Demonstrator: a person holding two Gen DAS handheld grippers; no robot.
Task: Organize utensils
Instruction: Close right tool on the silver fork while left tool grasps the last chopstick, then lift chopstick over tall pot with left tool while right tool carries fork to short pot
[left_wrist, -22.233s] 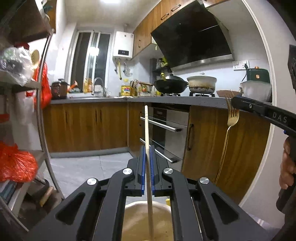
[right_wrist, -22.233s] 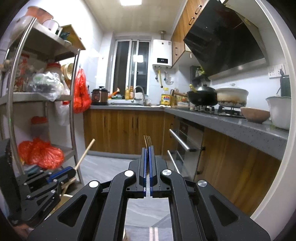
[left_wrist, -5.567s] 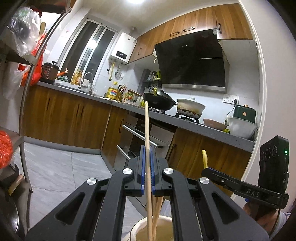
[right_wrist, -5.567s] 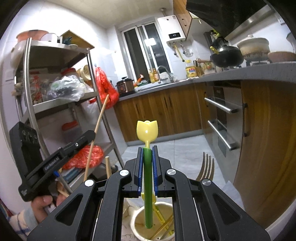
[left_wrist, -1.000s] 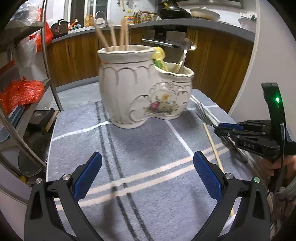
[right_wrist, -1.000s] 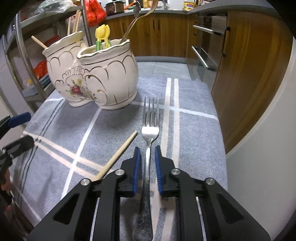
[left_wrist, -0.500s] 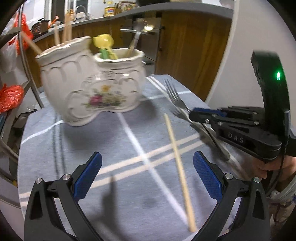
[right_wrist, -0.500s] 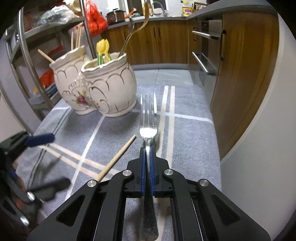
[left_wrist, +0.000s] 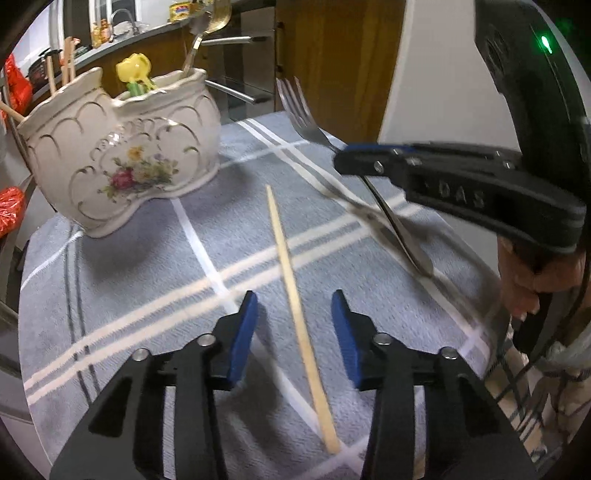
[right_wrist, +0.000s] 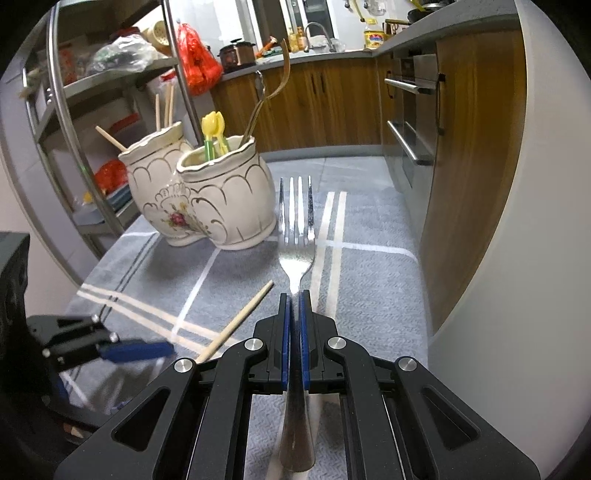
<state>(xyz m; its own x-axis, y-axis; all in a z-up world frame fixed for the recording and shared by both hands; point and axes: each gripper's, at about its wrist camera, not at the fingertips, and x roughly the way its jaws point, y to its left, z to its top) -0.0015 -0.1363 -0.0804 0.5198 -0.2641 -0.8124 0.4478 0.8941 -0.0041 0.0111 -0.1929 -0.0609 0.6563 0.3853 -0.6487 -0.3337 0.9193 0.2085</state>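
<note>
A single wooden chopstick (left_wrist: 295, 284) lies flat on the grey striped cloth (left_wrist: 122, 295), running in the left wrist view from about 12 o'clock down to 6 o'clock. It passes between the blue pads (left_wrist: 242, 334) of the left gripper (left_wrist: 293, 332), whose jaws are closing around it; a gap shows on each side, so the pads do not yet press on the stick.

At 2 o'clock from the chopstick, the right gripper (left_wrist: 341, 158) is clamped on a metal fork (left_wrist: 306, 118) at the neck just below the tines. The tines point up and away; the handle slopes down toward the cloth. In the right wrist view the fork (right_wrist: 295, 236) stands straight ahead at 12 o'clock of the narrow right gripper (right_wrist: 294, 306), with the chopstick (right_wrist: 240, 317) at 10 o'clock of the jaws. A hand (left_wrist: 532, 280) holds the right gripper's grip at 3 o'clock.

At 11 o'clock from the chopstick stands a cream double-pot ceramic holder (left_wrist: 122, 162) with a floral motif. Its far compartment holds upright chopsticks (right_wrist: 164, 107); its nearer compartment holds yellow plastic utensils (right_wrist: 216, 133) and a long-handled metal spoon (right_wrist: 269, 88). Wooden kitchen cabinets (right_wrist: 332, 99) form the background.
</note>
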